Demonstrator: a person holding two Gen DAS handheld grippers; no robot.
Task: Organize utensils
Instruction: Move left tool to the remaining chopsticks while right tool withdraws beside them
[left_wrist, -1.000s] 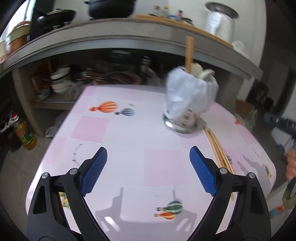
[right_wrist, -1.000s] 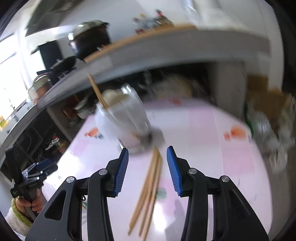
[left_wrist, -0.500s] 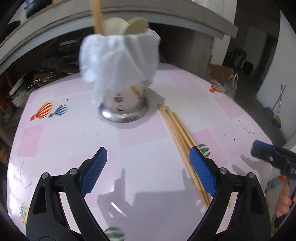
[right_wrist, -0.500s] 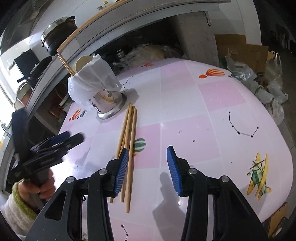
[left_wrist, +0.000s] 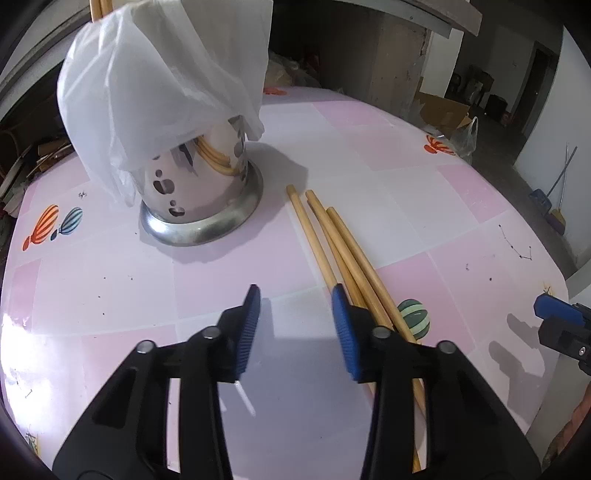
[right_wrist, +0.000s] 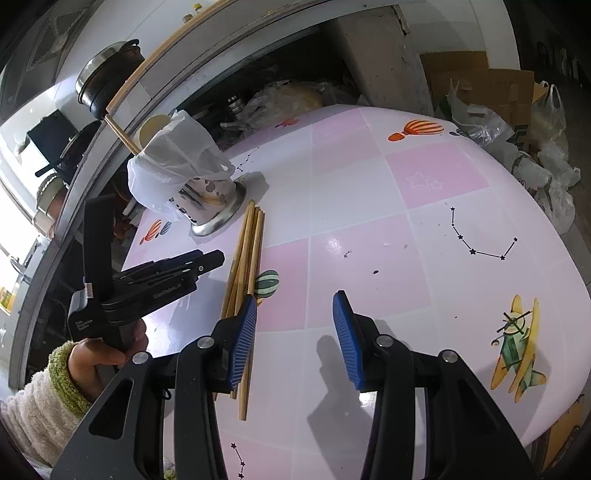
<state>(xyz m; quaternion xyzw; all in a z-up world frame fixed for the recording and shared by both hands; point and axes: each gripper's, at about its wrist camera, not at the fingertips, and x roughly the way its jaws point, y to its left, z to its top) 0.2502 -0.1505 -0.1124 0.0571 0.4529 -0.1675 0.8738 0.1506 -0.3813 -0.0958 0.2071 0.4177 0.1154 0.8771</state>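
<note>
The pink-checked worktop (left_wrist: 369, 155) runs out of view behind both claws. On it stands a perforated steel utensil holder (left_wrist: 201, 199), its upper half hidden under a white plastic bag (left_wrist: 155, 85); chopstick ends show through the holes, and what else it holds is hard to make out. Just beside its base lie loose wooden chopsticks (left_wrist: 332, 236), their near ends covered by the left claw (left_wrist: 295, 328), whose jaws are closing on nothing. The right claw (right_wrist: 293, 339) stands apart and empty, the chopsticks passing under its left pad.

Plastic bag (left_wrist: 155, 92) hides holder's top (utensils inside).
</note>
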